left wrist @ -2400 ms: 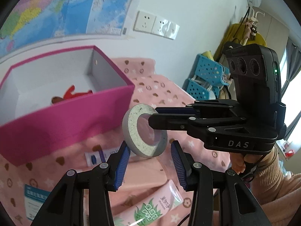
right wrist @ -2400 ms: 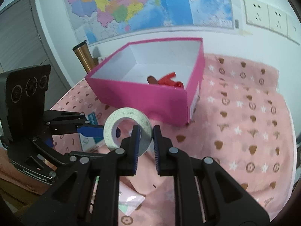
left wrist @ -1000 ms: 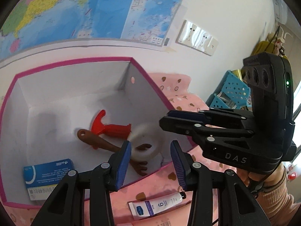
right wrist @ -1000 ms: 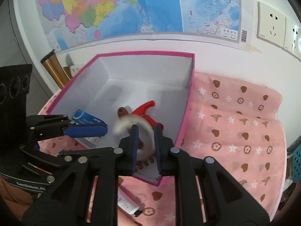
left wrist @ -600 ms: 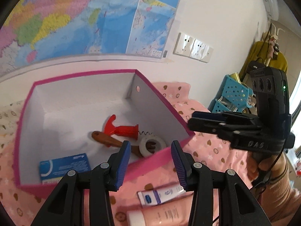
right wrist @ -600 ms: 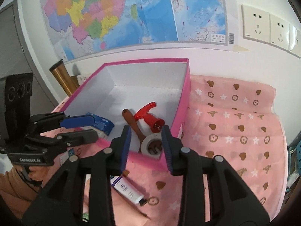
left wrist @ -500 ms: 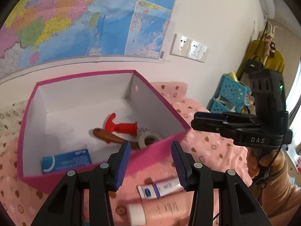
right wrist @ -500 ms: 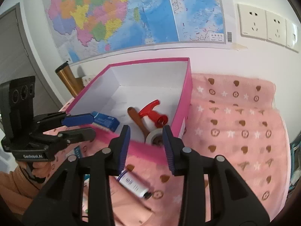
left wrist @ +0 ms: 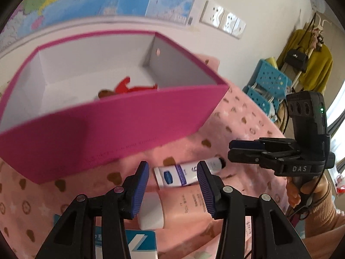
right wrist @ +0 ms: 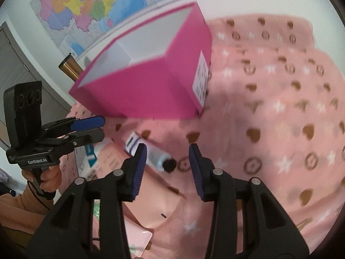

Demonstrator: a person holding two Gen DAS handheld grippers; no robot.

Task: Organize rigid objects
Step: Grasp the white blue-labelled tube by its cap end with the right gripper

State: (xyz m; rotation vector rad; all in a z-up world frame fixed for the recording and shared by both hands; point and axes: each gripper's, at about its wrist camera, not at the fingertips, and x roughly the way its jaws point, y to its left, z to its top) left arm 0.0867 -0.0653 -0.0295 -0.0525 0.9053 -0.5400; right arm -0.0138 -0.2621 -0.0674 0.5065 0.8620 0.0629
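Note:
A pink box (left wrist: 120,127) stands on the pink patterned cloth; it also shows in the right wrist view (right wrist: 151,90). Inside it I see a red corkscrew (left wrist: 133,87) and a brown handle (left wrist: 103,93). A small white tube with a blue label (left wrist: 185,173) lies in front of the box, also seen in the right wrist view (right wrist: 151,151). A larger pink tube (left wrist: 183,207) lies beside it. My left gripper (left wrist: 172,185) is open and empty, just above the small tube. My right gripper (right wrist: 167,164) is open and empty over the tube's black cap.
A blue-and-white carton (left wrist: 138,243) lies near the front edge under my left gripper. Blue baskets (left wrist: 269,86) and a coat rack stand at the right. A gold cylinder (right wrist: 70,68) stands behind the box. A map hangs on the wall.
The right gripper let the tape roll go into the box and opened. Both grippers then pulled back and came down to the small tube in front of the box.

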